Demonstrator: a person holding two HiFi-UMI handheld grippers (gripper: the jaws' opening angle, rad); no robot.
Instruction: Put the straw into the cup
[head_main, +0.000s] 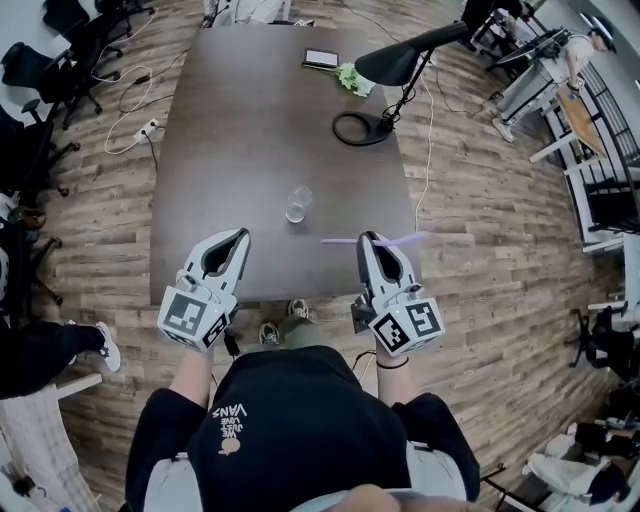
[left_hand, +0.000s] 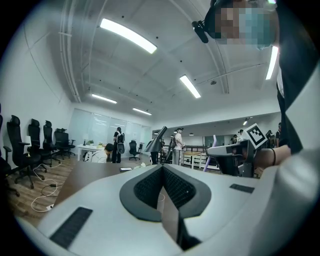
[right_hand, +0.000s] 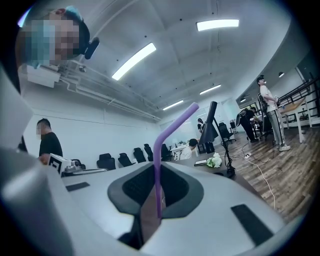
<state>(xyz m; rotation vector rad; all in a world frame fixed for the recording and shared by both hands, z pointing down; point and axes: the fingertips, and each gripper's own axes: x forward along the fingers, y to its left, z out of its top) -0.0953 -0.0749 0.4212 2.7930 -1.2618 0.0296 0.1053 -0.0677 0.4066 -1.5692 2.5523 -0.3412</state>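
Observation:
A clear cup (head_main: 297, 203) stands on the dark table (head_main: 240, 130), a short way in from its near edge. My right gripper (head_main: 366, 238) hovers over that edge, right of the cup, shut on a purple bendy straw (head_main: 400, 239). The straw lies crosswise in the head view. In the right gripper view it rises from the right gripper (right_hand: 157, 172), and the straw (right_hand: 169, 134) bends to the right at the top. My left gripper (head_main: 242, 234) is level with it, left of the cup, and the left gripper (left_hand: 161, 170) is shut with nothing in it.
A black desk lamp (head_main: 395, 68) with a ring base (head_main: 360, 128) stands at the far right of the table. Near it lie a small tablet (head_main: 321, 58) and a green-white bunch (head_main: 350, 78). Office chairs (head_main: 45, 70) and cables are on the floor to the left.

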